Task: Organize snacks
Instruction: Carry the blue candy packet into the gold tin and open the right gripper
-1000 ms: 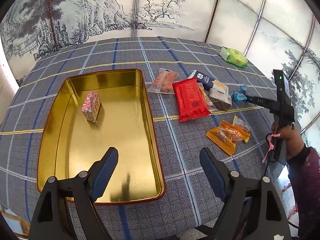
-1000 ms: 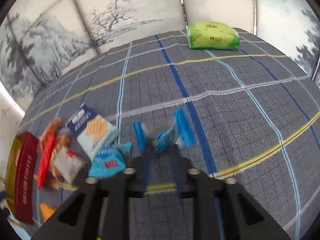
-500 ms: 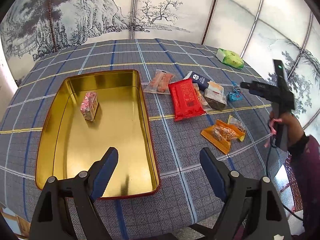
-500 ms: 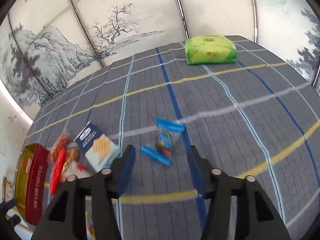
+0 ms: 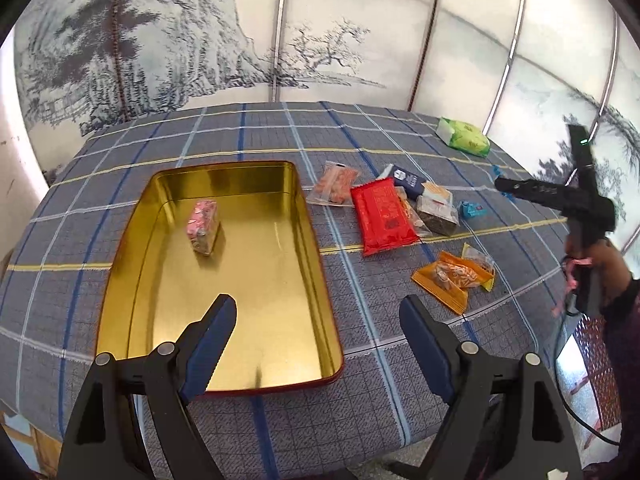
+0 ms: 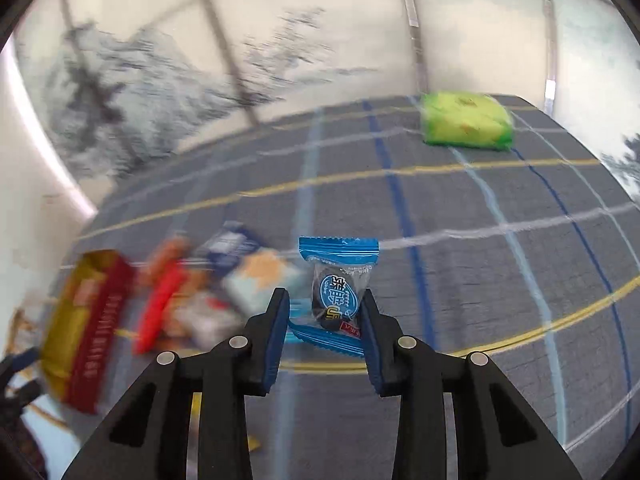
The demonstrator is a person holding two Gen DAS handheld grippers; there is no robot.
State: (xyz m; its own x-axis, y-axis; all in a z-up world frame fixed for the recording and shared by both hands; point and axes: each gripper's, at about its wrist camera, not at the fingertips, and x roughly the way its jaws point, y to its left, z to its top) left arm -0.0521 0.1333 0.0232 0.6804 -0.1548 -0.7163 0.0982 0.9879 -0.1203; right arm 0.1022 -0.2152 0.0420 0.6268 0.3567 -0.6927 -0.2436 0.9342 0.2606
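Observation:
A small blue-wrapped candy (image 6: 338, 276) stands upright between the fingers of my right gripper (image 6: 324, 296), lifted off the checked cloth. The jaws are closing on it, and the wrapper touches both blue pads. In the left wrist view the right gripper (image 5: 500, 184) hangs above the table's right side, held by a person's hand. My left gripper (image 5: 316, 308) hovers open and holds nothing over the near end of the gold tin (image 5: 120, 248). A pink packet (image 5: 203, 231) lies inside the tin.
To the right of the tin lie loose snacks: a red packet (image 5: 382, 216), a clear bag of orange pieces (image 5: 336, 188), a dark blue box (image 5: 406, 178), a light blue packet (image 5: 472, 209) and orange packets (image 5: 452, 276). A green pack (image 5: 464, 138) sits far right.
My right gripper opened over the blue candy, then closed around it and rose from the cloth. The candy now stands upright between the pads. The left gripper kept its opening.

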